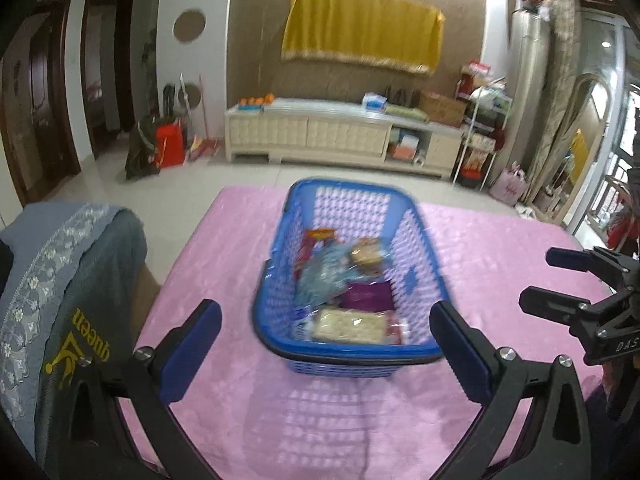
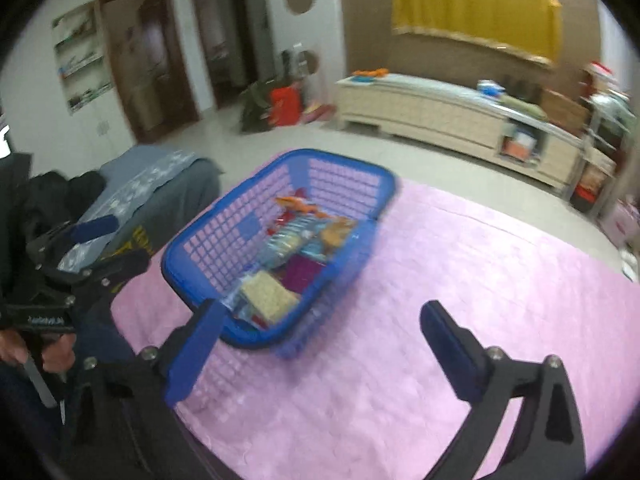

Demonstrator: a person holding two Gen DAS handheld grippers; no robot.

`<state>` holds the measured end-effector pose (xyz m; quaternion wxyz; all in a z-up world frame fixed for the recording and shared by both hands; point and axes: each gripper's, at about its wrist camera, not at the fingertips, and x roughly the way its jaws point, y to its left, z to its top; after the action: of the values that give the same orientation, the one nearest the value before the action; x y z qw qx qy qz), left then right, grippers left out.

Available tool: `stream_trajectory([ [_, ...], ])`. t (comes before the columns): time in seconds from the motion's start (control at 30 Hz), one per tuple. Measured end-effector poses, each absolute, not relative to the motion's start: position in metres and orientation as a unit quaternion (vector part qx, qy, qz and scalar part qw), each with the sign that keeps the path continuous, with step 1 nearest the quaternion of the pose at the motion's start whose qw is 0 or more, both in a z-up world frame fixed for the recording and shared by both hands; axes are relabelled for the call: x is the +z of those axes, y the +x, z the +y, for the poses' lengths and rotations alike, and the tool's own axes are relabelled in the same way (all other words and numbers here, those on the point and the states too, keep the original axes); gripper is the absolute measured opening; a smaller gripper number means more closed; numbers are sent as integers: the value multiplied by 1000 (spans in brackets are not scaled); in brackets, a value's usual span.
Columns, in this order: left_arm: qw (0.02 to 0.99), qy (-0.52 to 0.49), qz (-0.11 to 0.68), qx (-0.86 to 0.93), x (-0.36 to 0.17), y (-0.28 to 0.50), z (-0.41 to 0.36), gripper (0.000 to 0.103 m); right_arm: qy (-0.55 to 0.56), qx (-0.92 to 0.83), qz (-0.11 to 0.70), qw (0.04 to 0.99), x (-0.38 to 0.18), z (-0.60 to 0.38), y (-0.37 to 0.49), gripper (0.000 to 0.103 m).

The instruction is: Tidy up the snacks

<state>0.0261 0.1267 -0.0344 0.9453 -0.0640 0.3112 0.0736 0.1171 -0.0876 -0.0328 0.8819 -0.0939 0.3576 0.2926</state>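
**Blue basket sits ahead of both spread grippers**

The blue basket rests on the pink-covered desk, and it's loaded: a cracker pack at its near end, a purple packet just behind that, a light-blue wrapper in the middle, a red packet toward the far end. The left hand-held gripper hovers at the basket's near rim, jaws spread wide, nothing between them. The right hand-held gripper hangs to the right of the basket, released and empty too, its left finger overlapping the basket's near corner in view. A grey quilt lies left of the basket.
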Motion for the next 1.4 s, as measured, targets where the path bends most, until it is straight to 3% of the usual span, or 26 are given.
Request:
stream_trajectory([
  [0.33, 974, 12, 218, 55, 17, -27, 36, 103, -75, 188, 254, 946, 20, -141, 29, 103],
  [0.63, 984, 9, 171, 53, 47, -71, 16, 103, -70, 134, 184, 971, 49, -168, -26, 103],
  [1.4, 985, 14, 167, 29, 45, -88, 7, 103, -34, 161, 201, 966, 48, -179, -54, 103],
])
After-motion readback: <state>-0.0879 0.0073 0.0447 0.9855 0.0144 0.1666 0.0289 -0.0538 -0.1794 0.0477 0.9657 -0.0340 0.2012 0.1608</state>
